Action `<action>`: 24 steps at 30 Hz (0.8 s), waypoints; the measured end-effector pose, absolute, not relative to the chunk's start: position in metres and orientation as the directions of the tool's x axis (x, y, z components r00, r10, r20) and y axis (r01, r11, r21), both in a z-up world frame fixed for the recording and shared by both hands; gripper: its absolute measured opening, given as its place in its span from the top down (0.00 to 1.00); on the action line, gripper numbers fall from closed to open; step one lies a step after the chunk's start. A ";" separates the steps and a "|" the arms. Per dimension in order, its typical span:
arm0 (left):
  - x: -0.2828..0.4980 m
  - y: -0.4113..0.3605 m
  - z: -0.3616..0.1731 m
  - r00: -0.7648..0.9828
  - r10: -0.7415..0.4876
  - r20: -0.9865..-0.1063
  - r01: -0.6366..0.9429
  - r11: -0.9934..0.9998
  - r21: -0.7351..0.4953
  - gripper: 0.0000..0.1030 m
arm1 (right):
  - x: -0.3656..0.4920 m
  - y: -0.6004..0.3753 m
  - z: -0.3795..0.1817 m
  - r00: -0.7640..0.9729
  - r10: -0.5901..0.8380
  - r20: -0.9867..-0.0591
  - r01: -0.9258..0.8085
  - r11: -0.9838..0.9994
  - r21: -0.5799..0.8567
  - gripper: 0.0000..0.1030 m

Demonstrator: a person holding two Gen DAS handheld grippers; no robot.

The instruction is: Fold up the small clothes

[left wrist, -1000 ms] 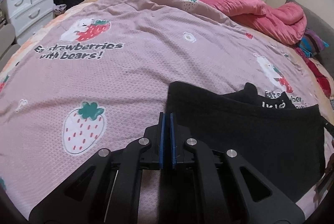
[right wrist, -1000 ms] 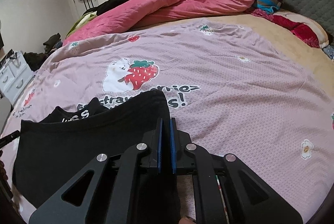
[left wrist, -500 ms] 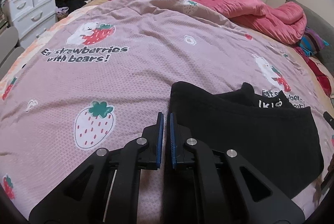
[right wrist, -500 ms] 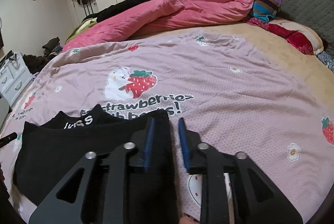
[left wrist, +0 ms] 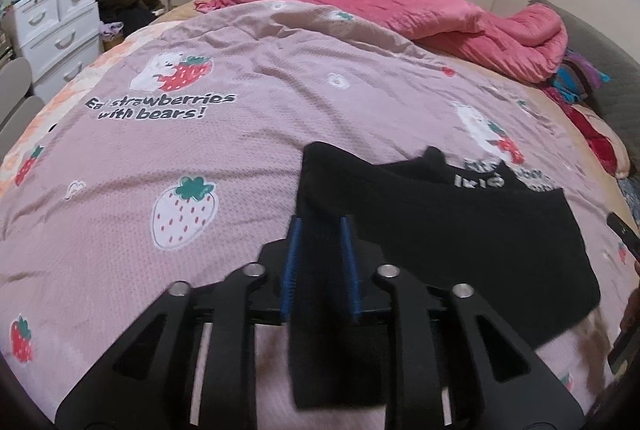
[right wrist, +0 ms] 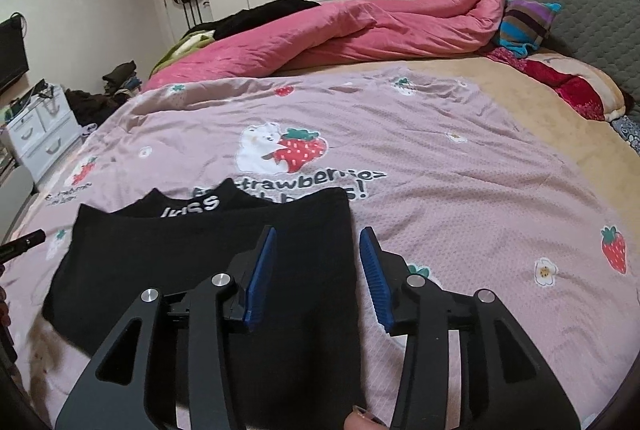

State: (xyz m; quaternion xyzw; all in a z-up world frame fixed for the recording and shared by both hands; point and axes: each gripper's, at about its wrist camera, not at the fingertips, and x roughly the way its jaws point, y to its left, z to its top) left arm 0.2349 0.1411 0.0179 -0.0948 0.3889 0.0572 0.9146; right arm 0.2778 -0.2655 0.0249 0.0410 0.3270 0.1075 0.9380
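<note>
The bed (right wrist: 460, 165) carries the black garment (right wrist: 192, 250), folded once and lying flat on the pink sheet. My right tool (right wrist: 318, 270) has just been opening; it stands half open over the garment's right edge, gripping nothing. My left tool (left wrist: 320, 262) has just been opening too, narrowly; cloth appears to lie loose between its pads. Risk: lifting away could snag that cloth and undo the fold.

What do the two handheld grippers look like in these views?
The left gripper and the right gripper match: matte black linkage arms with triangular cut-outs, round silver pivot bolts, and two fingers faced with ribbed blue pads. No cables, markings or sleeves show.
</note>
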 end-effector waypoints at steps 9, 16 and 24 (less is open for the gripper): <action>0.205 0.110 0.026 0.699 -0.009 -0.715 -0.104 0.988 -0.114 0.77 | 0.231 -0.254 0.020 0.754 0.253 -0.606 -0.216 0.967 0.134 0.56; 0.190 0.096 0.028 0.696 -0.014 -0.718 -0.084 0.991 -0.101 0.72 | 0.208 -0.251 0.020 0.755 0.289 -0.589 -0.241 0.957 0.161 0.52; 0.196 0.074 -0.003 0.623 -0.008 -0.782 -0.059 0.997 -0.058 0.71 | 0.210 -0.236 -0.001 0.683 0.303 -0.665 -0.247 0.952 0.181 0.52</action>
